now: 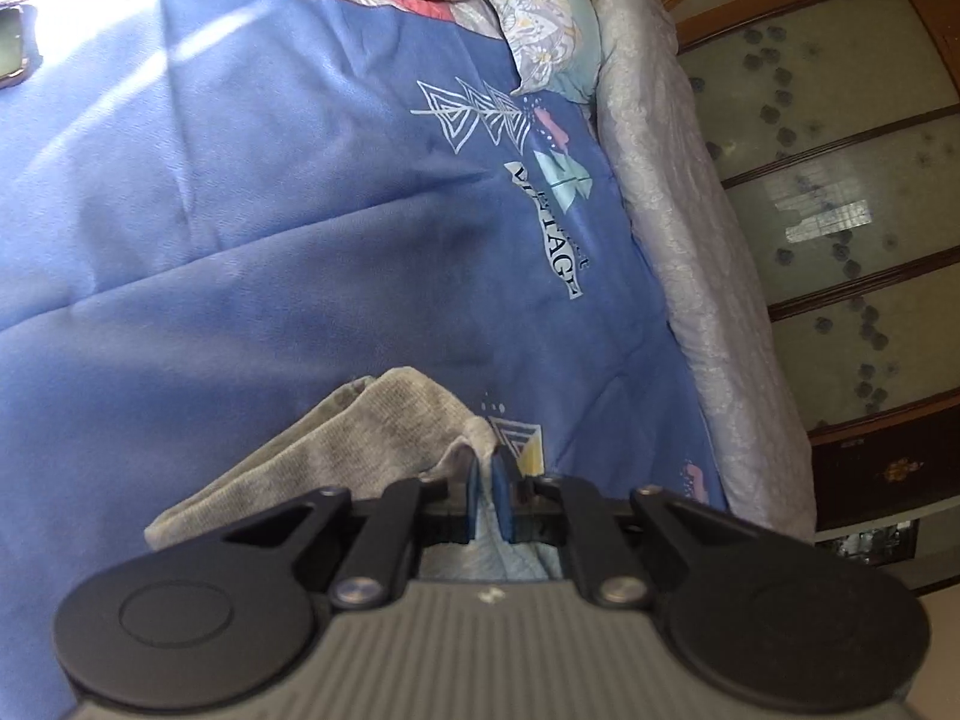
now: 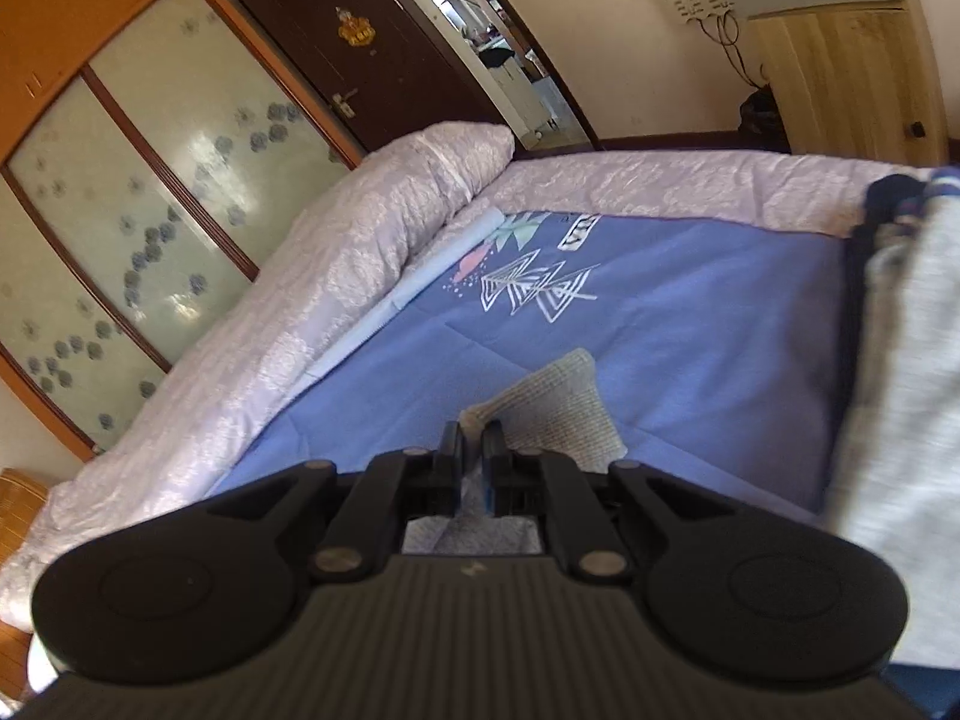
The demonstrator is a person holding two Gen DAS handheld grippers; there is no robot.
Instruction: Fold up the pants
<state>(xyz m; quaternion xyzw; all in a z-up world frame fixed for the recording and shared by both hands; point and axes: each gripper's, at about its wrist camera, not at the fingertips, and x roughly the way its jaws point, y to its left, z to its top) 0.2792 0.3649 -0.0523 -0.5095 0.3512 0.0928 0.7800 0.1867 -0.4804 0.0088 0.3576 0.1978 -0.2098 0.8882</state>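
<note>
The pants are light grey knit fabric. In the left wrist view my left gripper (image 1: 487, 463) is shut on a corner of the grey pants (image 1: 360, 438), which trail down and left over the blue bedspread (image 1: 270, 210). In the right wrist view my right gripper (image 2: 473, 433) is shut on another corner of the grey pants (image 2: 555, 405), lifted above the blue bedspread (image 2: 690, 324). More of the grey cloth (image 2: 900, 420) hangs blurred along the right edge of that view, with a dark blue piece at its top.
A lilac quilt (image 1: 678, 276) borders the bedspread, rolled at the corner (image 2: 384, 210). Patterned pillows (image 1: 540, 24) lie at one end. A wardrobe with frosted glass doors (image 2: 150, 180) stands beside the bed, near a dark door (image 2: 336, 42). A dark flat object (image 1: 12, 48) rests at the left edge.
</note>
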